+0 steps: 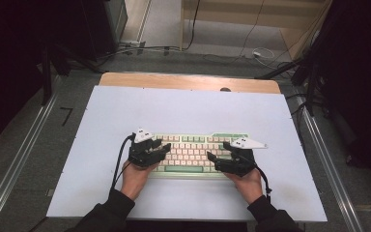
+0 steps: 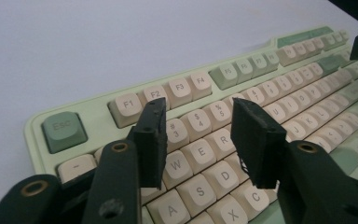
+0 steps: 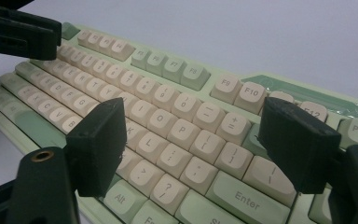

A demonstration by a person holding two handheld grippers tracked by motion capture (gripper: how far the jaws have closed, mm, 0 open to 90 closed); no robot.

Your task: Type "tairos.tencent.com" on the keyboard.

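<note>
Dark sleeves, black two-jaw left tool (image 1: 160,146) and right tool (image 1: 217,152), grey three-cornered plates, trailing black cables.
</note>
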